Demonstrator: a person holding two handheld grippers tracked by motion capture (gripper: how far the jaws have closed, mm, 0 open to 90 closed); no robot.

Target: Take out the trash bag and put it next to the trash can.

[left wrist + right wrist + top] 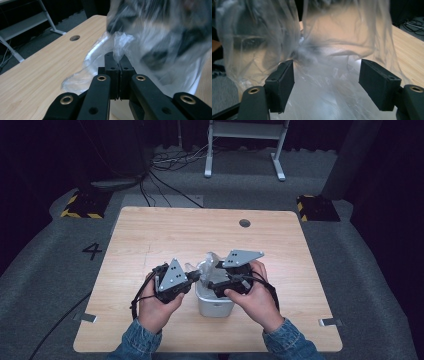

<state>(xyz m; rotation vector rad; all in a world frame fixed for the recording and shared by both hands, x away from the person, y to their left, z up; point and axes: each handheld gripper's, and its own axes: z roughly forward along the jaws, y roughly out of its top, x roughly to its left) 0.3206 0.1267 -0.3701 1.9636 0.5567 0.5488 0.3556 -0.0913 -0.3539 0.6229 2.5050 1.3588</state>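
Left hand-held gripper point(117, 65) pinches plastic bag point(150, 45); right hand-held gripper point(327, 75) wide around it.

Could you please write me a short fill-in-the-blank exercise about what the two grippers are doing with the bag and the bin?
1. The left gripper is ____ on the edge of the clear plastic bag.
2. The right gripper has its jaws ____, with the bag between them.
3. The bag sits in a small white ____ on the table.
4. The table top is made of light ____.

Missing words: shut; open; bin; wood
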